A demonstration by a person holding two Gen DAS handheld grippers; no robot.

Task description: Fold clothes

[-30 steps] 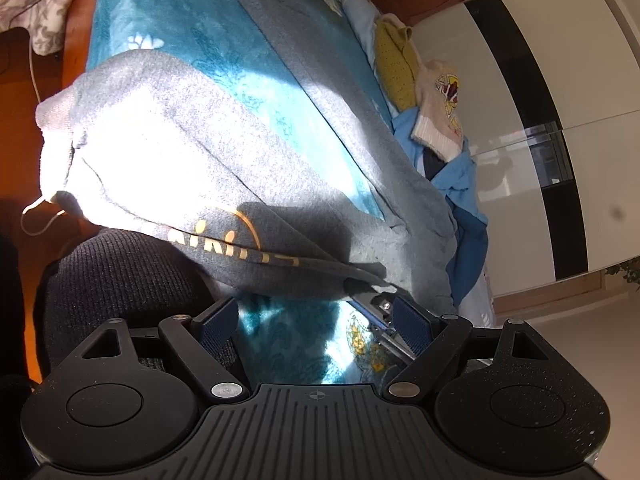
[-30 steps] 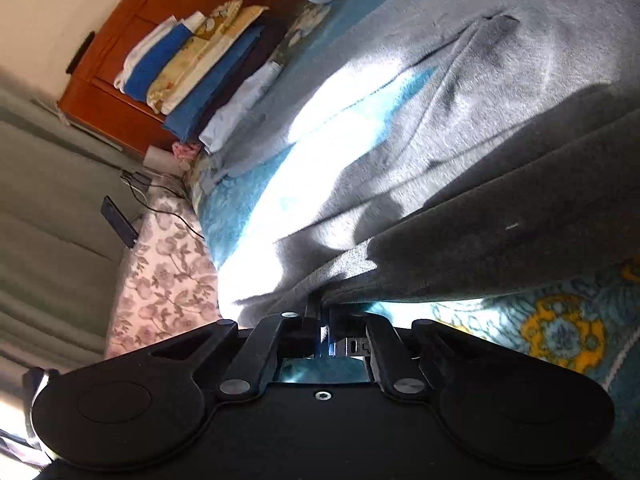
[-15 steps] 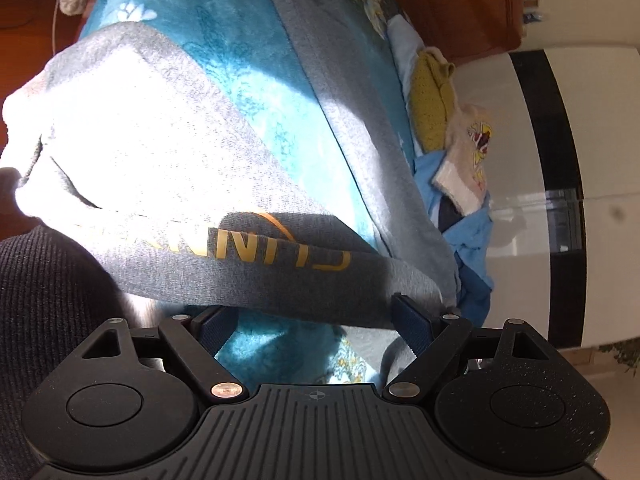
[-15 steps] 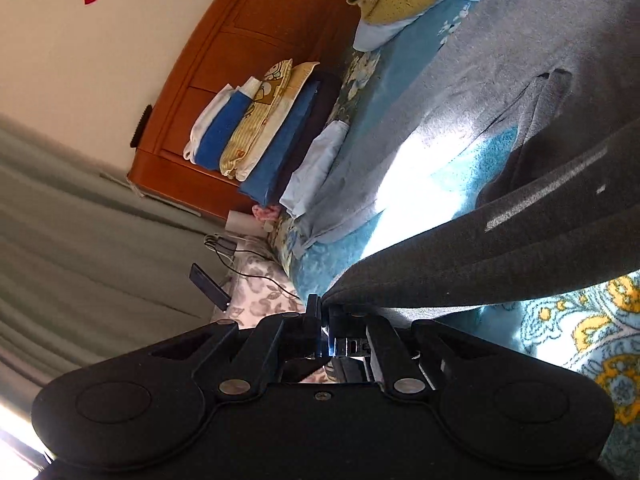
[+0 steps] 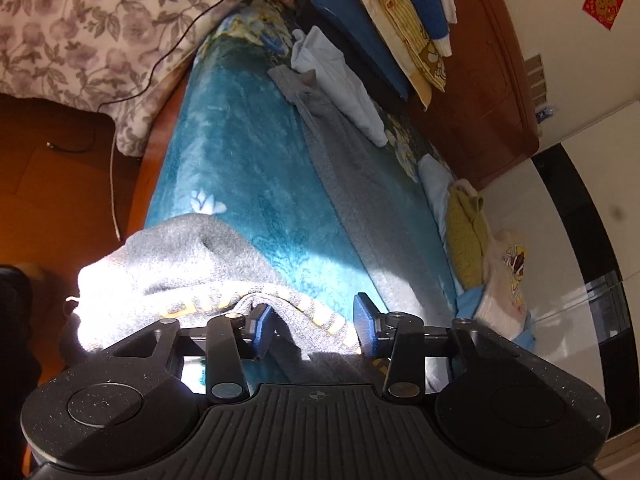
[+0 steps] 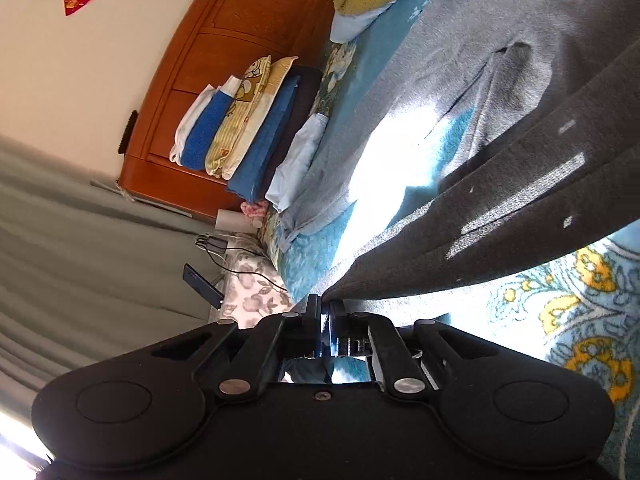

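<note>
Grey fleece sweatshirt [image 5: 192, 264] with yellow lettering lies across the teal plush blanket [image 5: 248, 168], my landmark, its bunched hem at the blanket's near edge. My left gripper [image 5: 316, 328] is closing, blue pads either side of a fold of that hem but not yet pressing it. My right gripper [image 6: 325, 312] has jaws easing apart, with a dark grey edge of the sweatshirt [image 6: 500, 216] still nipped between them. Bare blanket stretches beyond. Only the right view shows the green curtain [image 6: 72, 248]; only the left shows the white wardrobe [image 5: 560, 248].
</note>
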